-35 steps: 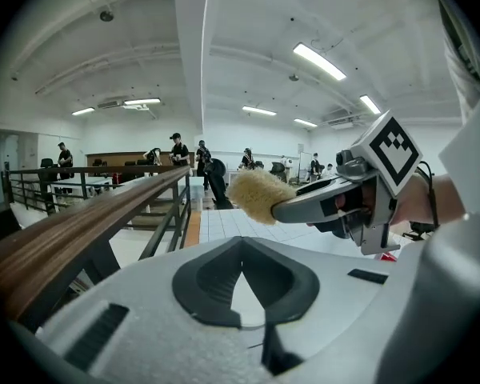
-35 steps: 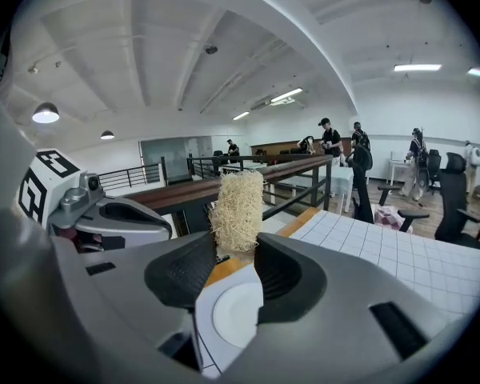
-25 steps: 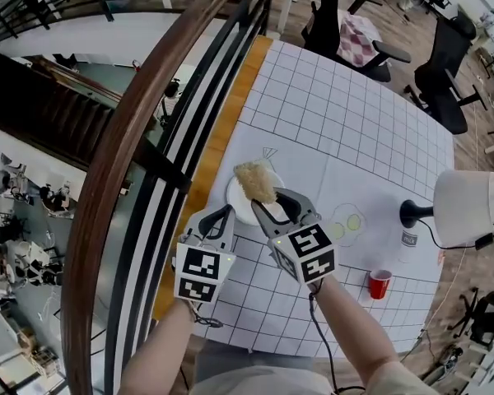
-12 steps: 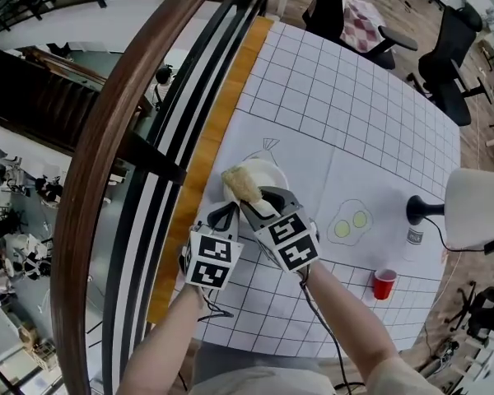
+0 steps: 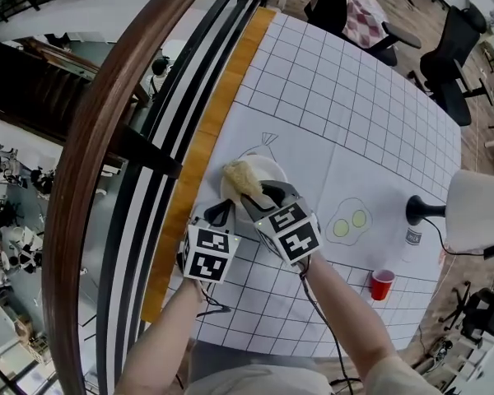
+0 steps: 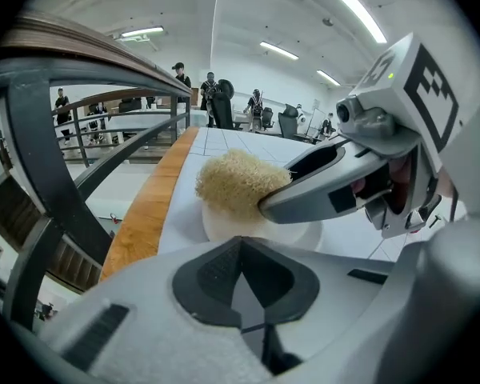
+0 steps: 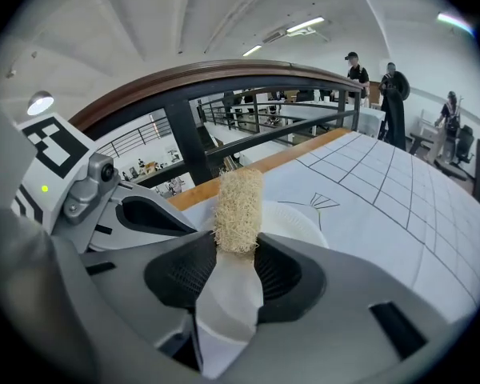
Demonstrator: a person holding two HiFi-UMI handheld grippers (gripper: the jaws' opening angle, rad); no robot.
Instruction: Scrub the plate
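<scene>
One plate (image 5: 270, 171), one loofah pad (image 5: 240, 179), two grippers
The right gripper (image 5: 260, 197) clamps the loofah pad over the plate; the left gripper (image 5: 221, 212) has its jaws closed together, empty, beside the rim

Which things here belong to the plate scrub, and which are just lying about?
Job:
- plate
- fibrous scrubber, clamped in the right gripper
- left gripper, by the plate's near rim

Lying about:
- red cup
- white-shaded lamp
- fried-egg drawing on the mat
- office chairs beyond the table
</scene>
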